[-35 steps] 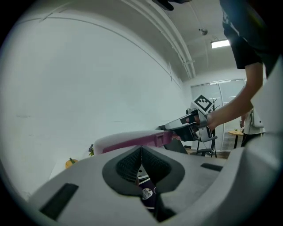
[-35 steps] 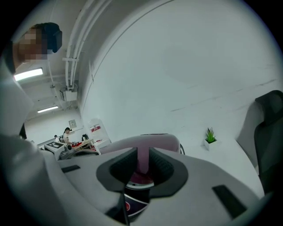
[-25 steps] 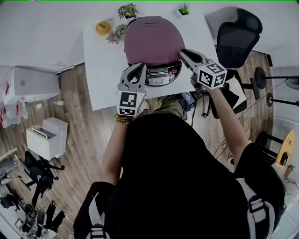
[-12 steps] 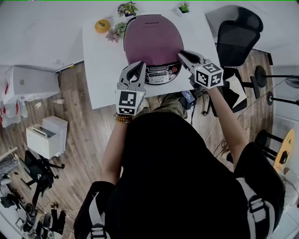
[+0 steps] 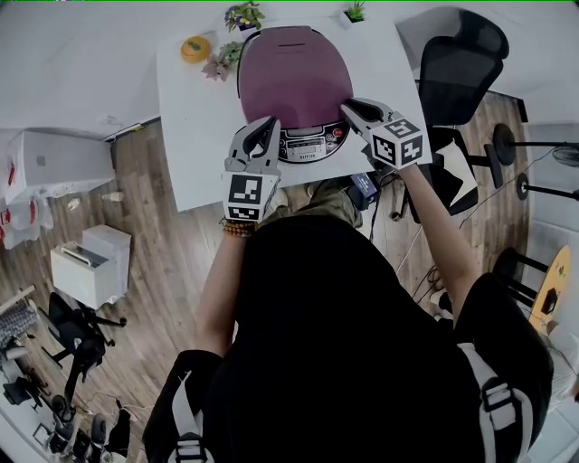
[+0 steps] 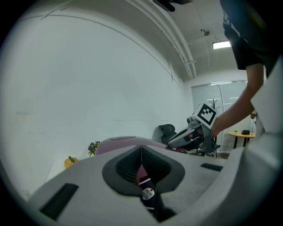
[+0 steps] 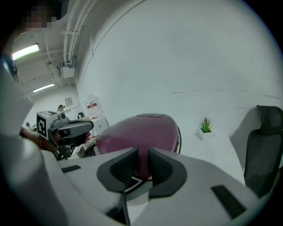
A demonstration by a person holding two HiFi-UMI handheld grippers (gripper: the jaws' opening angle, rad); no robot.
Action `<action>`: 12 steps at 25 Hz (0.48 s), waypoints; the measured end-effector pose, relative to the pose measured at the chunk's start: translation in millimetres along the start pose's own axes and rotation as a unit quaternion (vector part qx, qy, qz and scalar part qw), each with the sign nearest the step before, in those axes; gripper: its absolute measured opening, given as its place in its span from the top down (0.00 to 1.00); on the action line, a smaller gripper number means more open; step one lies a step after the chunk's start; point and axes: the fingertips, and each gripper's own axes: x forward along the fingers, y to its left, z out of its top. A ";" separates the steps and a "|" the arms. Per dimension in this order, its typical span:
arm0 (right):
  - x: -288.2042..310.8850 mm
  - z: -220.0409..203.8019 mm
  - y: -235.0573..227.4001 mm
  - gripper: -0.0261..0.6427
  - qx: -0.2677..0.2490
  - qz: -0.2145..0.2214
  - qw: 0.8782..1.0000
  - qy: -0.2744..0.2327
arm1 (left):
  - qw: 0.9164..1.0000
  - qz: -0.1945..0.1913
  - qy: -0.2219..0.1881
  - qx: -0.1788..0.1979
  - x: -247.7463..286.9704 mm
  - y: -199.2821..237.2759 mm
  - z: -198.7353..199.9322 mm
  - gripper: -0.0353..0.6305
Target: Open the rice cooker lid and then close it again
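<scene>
The rice cooker (image 5: 294, 77) stands on the white table (image 5: 194, 145) with its maroon lid down and its control panel (image 5: 308, 145) facing me. My left gripper (image 5: 264, 123) hovers at the cooker's front left, beside the panel, with its pads closed together and nothing between them. My right gripper (image 5: 347, 107) sits at the cooker's front right edge, its jaws a narrow gap apart and empty. In the right gripper view the maroon lid (image 7: 141, 130) fills the space just beyond the right gripper (image 7: 142, 153). Past the left gripper (image 6: 141, 150), the lid (image 6: 119, 142) shows low.
An orange pumpkin ornament (image 5: 194, 48), a flower pot (image 5: 244, 16) and a small green plant (image 5: 355, 14) line the table's back edge by the wall. A black office chair (image 5: 457, 63) stands right of the table. White boxes (image 5: 90, 267) sit on the wooden floor at left.
My right gripper has dipped a little lower and closer to the cooker's front right edge. The left gripper has kept its place. The lid stays down.
</scene>
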 end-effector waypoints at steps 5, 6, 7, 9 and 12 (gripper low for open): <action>1.1 -0.6 0.1 0.84 -0.008 -0.005 1.000 0.018 | 1.000 -0.005 0.000 -0.001 3.6 -1.3 -0.3 0.91; 1.6 -1.3 -0.1 0.84 -0.009 -0.006 1.000 0.023 | 1.000 -0.006 0.000 -0.001 4.3 -1.3 -0.6 0.91; 2.2 -2.2 0.0 0.84 -0.010 -0.008 0.999 0.029 | 1.000 -0.006 0.000 -0.001 4.9 -1.2 -0.8 0.91; 3.4 -3.6 0.3 0.84 -0.015 -0.012 0.999 0.048 | 1.000 -0.007 0.000 0.000 5.7 -0.7 -0.6 0.91; 5.5 -4.3 1.4 0.84 -0.035 -0.016 0.996 0.084 | 1.000 -0.007 0.001 -0.002 7.0 0.5 -1.0 0.91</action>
